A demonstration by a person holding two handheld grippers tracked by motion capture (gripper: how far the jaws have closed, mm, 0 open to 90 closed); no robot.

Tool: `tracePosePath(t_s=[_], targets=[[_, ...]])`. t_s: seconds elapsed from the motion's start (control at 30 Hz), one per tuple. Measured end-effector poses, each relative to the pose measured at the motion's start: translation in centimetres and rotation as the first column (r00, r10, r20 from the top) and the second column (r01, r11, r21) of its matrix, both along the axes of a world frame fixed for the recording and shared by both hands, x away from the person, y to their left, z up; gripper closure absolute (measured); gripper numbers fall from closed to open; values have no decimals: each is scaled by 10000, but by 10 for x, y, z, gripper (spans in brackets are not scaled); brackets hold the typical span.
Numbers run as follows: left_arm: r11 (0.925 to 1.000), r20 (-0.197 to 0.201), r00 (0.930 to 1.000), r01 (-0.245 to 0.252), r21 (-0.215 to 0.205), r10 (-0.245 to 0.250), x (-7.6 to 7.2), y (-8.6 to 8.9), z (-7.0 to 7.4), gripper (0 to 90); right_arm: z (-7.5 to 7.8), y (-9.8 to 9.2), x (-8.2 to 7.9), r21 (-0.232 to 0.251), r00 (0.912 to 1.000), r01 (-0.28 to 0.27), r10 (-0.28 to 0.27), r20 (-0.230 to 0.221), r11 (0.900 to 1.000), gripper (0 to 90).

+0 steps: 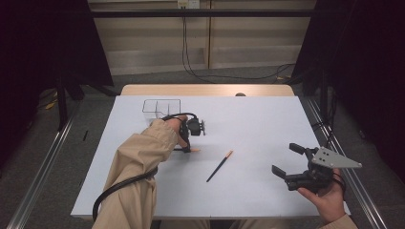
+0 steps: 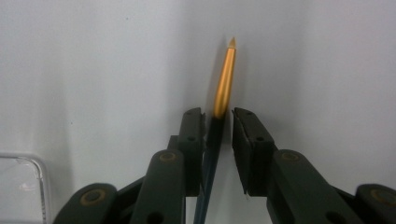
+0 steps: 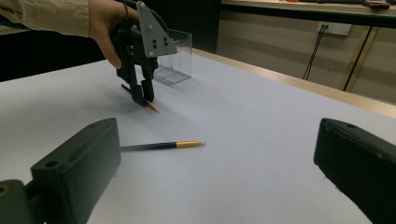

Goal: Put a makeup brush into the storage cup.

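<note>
A dark pen with a gold tip (image 2: 225, 74) lies on the white table between the jaws of my left gripper (image 2: 218, 114). It rests against one pad, with a small gap to the other, so the gripper is open around it. From above, the left gripper (image 1: 186, 148) points down at this pen (image 1: 195, 150). A second dark pen with an orange tip (image 1: 219, 166) lies free mid-table. My right gripper (image 1: 285, 158) is held open near the table's right front, with nothing in it. Its own view shows the free pen (image 3: 161, 145) and the left gripper (image 3: 142, 99) beyond.
A clear plastic box (image 1: 161, 107) stands behind the left gripper at the table's back left, its corner visible in the left gripper view (image 2: 21, 186). The white table sheet (image 1: 258, 124) ends close to the right hand. A black cable (image 1: 119, 186) trails along the left sleeve.
</note>
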State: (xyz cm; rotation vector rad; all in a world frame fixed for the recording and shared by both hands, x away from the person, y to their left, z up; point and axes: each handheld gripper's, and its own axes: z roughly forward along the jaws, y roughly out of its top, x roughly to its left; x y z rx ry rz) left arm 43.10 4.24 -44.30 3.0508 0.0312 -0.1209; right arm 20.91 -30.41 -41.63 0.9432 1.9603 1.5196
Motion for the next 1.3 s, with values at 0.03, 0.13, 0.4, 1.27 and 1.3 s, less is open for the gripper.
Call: tracePosePath(t_s=[0.03,0.13,0.4,1.27,1.3], targets=[[10000,-8,10000,0,0,0,0,0,0,738,0,0,0,-10,10000,19,-19,-10,10000,3],[10000,31,10000,-38,-83,38,-1,-1,-1,739,0,1,0,-23,10000,-23,23,4,10000,3],[9999,17,9999,126,-25,-126,-1,-3,-3,760,0,0,0,12,10000,6,-6,17,10000,3],[9982,150,9991,382,454,-389,-4,-11,-3,839,1,-2,-1,20,9999,116,-116,81,9999,3],[9985,117,9992,371,409,-376,-4,-10,-3,840,1,-2,-1,26,9999,123,-124,94,9999,3]])
